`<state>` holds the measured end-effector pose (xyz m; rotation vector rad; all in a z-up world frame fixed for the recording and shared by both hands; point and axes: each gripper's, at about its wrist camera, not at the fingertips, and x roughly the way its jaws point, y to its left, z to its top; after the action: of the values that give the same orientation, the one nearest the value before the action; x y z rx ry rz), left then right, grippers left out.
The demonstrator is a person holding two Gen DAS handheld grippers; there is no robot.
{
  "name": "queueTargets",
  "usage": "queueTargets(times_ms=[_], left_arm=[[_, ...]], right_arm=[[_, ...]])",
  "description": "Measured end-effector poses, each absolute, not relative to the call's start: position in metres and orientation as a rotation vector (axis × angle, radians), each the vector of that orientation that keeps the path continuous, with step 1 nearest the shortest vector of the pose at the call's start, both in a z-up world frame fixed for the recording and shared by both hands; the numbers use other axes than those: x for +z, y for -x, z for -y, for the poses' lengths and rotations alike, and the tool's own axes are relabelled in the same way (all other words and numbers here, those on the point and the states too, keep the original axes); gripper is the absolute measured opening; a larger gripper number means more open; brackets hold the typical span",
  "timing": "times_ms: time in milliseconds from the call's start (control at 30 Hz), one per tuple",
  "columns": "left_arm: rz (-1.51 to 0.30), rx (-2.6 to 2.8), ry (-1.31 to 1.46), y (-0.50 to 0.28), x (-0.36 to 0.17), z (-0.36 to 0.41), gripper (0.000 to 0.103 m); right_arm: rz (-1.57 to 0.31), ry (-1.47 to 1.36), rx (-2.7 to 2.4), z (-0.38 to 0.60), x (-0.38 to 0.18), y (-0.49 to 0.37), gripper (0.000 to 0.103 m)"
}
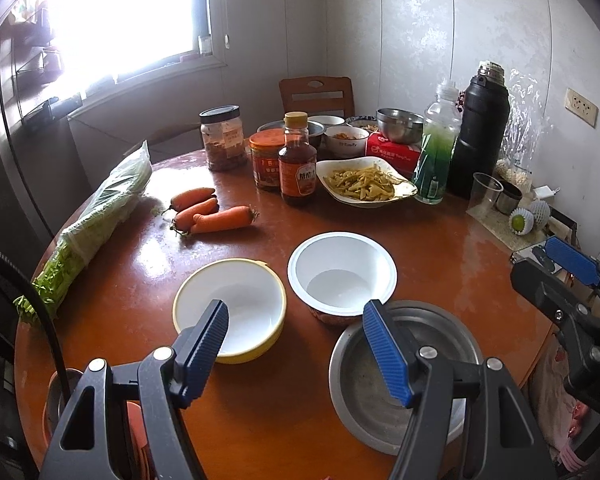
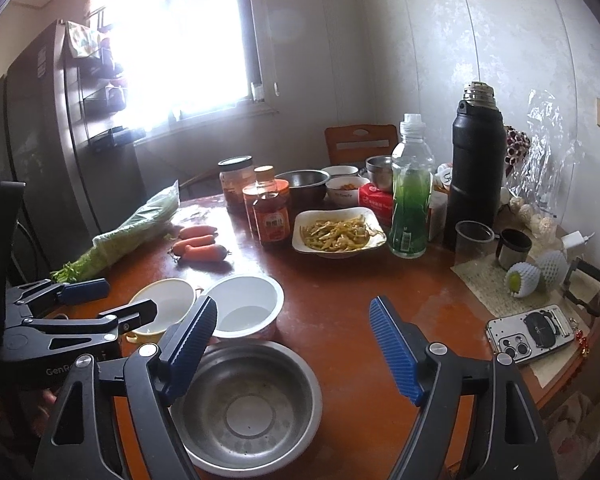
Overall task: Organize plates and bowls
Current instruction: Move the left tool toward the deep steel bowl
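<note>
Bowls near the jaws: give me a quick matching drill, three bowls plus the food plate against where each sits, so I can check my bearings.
Things:
1. yellow-rimmed bowl
2. white paper bowl
3. steel bowl
4. plate of shredded vegetables

Places:
A. nearest the table's front edge
B. behind the three bowls, beside the green drink bottle
C. middle of the three, behind the steel one
D. leftmost, closest to the carrots

Pairs: 1-D, 2-C, 3-A, 4-B

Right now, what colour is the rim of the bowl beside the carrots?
Pale yellow, white inside; clearest in the left wrist view.
</note>
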<state>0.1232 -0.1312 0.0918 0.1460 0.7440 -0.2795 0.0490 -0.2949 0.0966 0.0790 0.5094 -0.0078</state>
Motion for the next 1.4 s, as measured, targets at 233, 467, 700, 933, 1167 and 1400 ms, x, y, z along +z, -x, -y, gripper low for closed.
queueTargets(times_ms=[233,467,700,933,1167,1400], left_arm=[[-0.752,-0.289,-0.146,-0.118,0.088,0.134,0.07],[-0.766,-0.295,-0.157,-0.114,0.078,0.14,0.07],[-0.786,-0.299,-0.167,-0.108,0.065,0.145,0.07],[-0.813,-0.292,-0.152,-0.109,0.053,0.141,0.07],[-0.859,-0.299,-0.151,-0.114,0.035,0.142,0.07],[-0.906,-0.318,-0.155,-0.12,0.015,0.148,0.07]], right_arm=[[-0.53,-0.078,-0.007,0.297,0.091,-0.046,0.08],[-0.559,-0.075,-0.016,0.302,0.079,-0.041,0.08],[-0.59,-0.073,-0.009,0.303,0.064,-0.038,0.08],[-0.632,-0.063,0.005,0.3,0.047,-0.04,0.08],[-0.709,-0.081,0.039,0.296,0.026,-0.052,0.08],[-0.741,-0.093,0.044,0.298,0.009,-0.061,0.081]])
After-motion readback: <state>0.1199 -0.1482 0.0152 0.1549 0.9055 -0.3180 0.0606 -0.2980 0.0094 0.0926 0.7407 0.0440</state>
